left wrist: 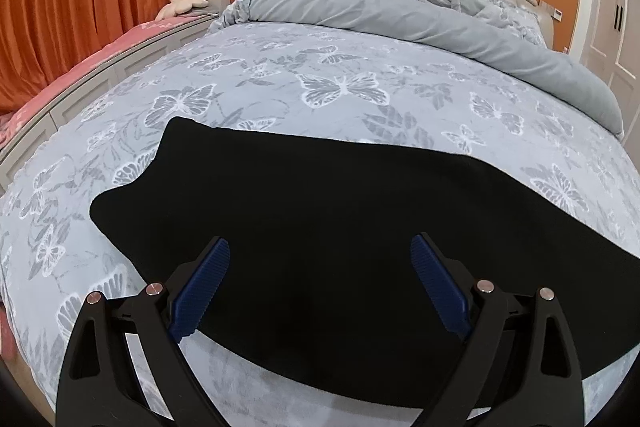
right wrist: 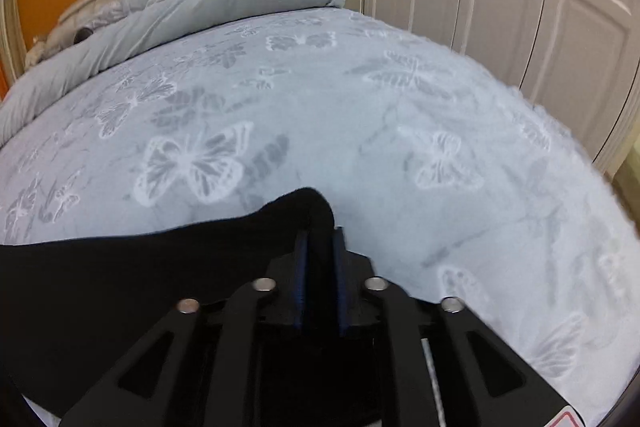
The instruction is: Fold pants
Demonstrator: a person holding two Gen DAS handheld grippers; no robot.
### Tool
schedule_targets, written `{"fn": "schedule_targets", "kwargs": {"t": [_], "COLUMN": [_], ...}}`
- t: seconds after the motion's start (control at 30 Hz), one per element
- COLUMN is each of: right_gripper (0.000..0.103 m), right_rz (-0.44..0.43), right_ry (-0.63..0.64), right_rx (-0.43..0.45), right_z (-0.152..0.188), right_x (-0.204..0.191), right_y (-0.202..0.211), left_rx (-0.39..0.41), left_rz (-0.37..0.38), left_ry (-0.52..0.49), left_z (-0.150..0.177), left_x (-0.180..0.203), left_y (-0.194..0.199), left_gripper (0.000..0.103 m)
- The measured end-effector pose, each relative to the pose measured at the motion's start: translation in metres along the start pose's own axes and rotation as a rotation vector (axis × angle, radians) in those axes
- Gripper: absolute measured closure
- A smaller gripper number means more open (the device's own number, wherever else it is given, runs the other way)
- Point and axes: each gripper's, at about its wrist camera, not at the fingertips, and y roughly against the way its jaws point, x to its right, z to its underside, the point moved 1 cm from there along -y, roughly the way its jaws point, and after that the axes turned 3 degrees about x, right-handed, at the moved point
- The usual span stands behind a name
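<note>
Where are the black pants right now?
The black pants lie spread on the butterfly-print bedspread, below the open left gripper; the right gripper pinches one end.

Bedspread (right wrist: 400,131) open beyond pants (left wrist: 320,227); rolled duvet (left wrist: 400,11) blocks headboard end.

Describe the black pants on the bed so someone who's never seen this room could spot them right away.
Start at the big bed with the pale blue butterfly-print cover, away from the rolled grey duvet by the headboard. Near the foot edge lie the black pants, spread flat. They are the only dark, unpatterned thing on the cover, and the right gripper pinches one end.
</note>
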Motion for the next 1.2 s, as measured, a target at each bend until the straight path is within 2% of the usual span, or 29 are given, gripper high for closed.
{"fn": "schedule_targets", "kwargs": {"t": [0.03,0.1,0.2,0.3,0.37,0.43,0.53,0.63,0.67,0.77,0.83,0.87,0.9,0.93,0.97,1.07,1.13,1.2], "right_gripper": [0.073,0.054,0.052,0.049,0.041,0.041,0.041,0.037,0.032,0.030,0.033,0.043,0.061,0.071,0.086,0.090,0.090,0.090], "right_rz": [-0.003,-0.010,-0.025,0.007,-0.008,-0.063,-0.084,-0.113,-0.125,-0.102,-0.069,-0.053,-0.041,-0.045,-0.095,-0.104,-0.097,-0.131], "right_ry": [-0.019,-0.102,-0.207,-0.235,-0.275,-0.319,-0.327,-0.377,-0.404,-0.449,-0.432,-0.427,-0.424,-0.428,-0.460,-0.479,-0.433,-0.363], "right_rx": [0.023,0.104,0.099,0.044,-0.005,-0.062,-0.114,-0.105,-0.104,-0.095,-0.087,-0.080,-0.075,-0.076,-0.074,-0.045,0.002,0.069], "right_z": [-0.006,-0.015,-0.008,0.017,0.037,0.058,0.070,0.065,0.063,0.058,0.054,0.052,0.050,0.049,0.049,0.043,0.034,0.018], "right_x": [0.000,0.009,0.028,0.041,0.045,0.046,0.039,0.033,0.032,0.028,0.022,0.019,0.019,0.019,0.020,0.017,0.003,-0.023], "right_y": [0.011,0.043,0.070,0.082,0.081,0.074,0.061,0.052,0.049,0.038,0.034,0.033,0.032,0.031,0.030,0.038,0.054,0.080], "left_rx": [0.003,0.008,0.005,0.001,0.003,0.005,0.002,-0.003,-0.004,-0.007,-0.017,-0.023,-0.028,-0.032,-0.034,-0.046,-0.063,-0.074], "left_rz": [0.000,0.003,0.017,0.046,0.059,0.072,0.094,0.106,0.111,0.118,0.121,0.125,0.127,0.130,0.131,0.132,0.135,0.143], "left_ry": [-0.003,0.006,0.035,0.067,0.073,0.066,0.058,0.054,0.053,0.054,0.057,0.057,0.056,0.055,0.053,0.040,0.038,0.045], "left_z": [0.000,-0.001,-0.003,-0.005,-0.005,-0.004,-0.003,-0.001,-0.001,-0.001,-0.001,-0.001,0.000,0.000,0.000,0.001,0.003,0.003], "left_x": [0.000,-0.001,-0.006,-0.010,-0.010,-0.009,-0.005,-0.003,-0.002,-0.001,0.000,0.000,0.001,0.001,0.002,0.005,0.006,0.005], "left_y": [0.001,0.003,0.005,0.011,0.015,0.019,0.023,0.025,0.025,0.024,0.022,0.021,0.019,0.019,0.018,0.017,0.015,0.014], "left_gripper": [0.013,0.013,0.013,0.013,0.013,0.013,0.012,0.010,0.010,0.009,0.009,0.009,0.009,0.009,0.009,0.009,0.009,0.009]}}
